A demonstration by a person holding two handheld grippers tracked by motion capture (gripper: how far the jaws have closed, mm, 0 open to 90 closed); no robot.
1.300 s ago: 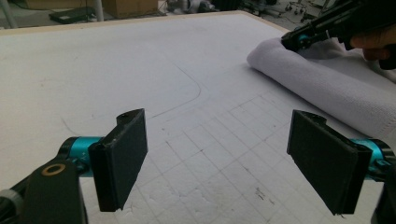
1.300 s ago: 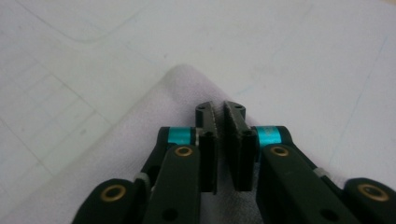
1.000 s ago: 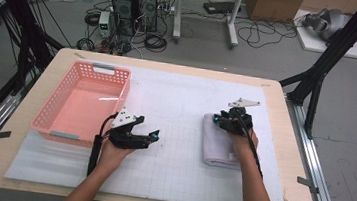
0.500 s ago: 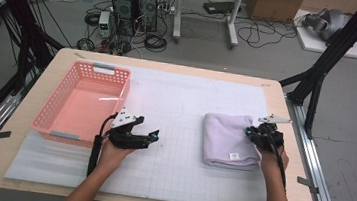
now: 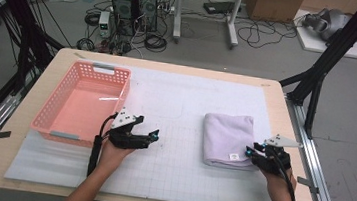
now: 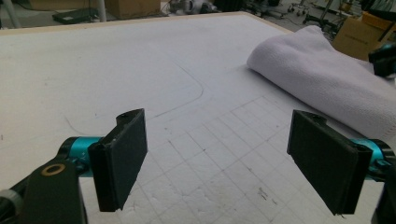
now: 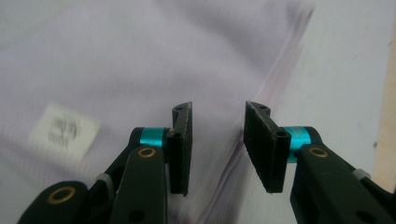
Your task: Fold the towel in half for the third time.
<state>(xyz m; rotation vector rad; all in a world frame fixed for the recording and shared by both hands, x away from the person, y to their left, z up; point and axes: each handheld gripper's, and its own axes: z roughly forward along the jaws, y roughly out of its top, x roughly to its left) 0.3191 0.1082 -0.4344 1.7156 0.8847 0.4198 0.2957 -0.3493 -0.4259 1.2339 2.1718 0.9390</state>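
Even, soft indoor light; one soft-focus close-up

On the white mat, light is flat, shadows faint beneath the pink basket. The right gripper view is blurred: towel and its label smear, while the jaws stay sharp.

The middle of the white mat is free between the left gripper and the folded towel, so a hand can pass there. The pink basket blocks the left side. Near the right gripper, the towel lies just beside the table's right edge.
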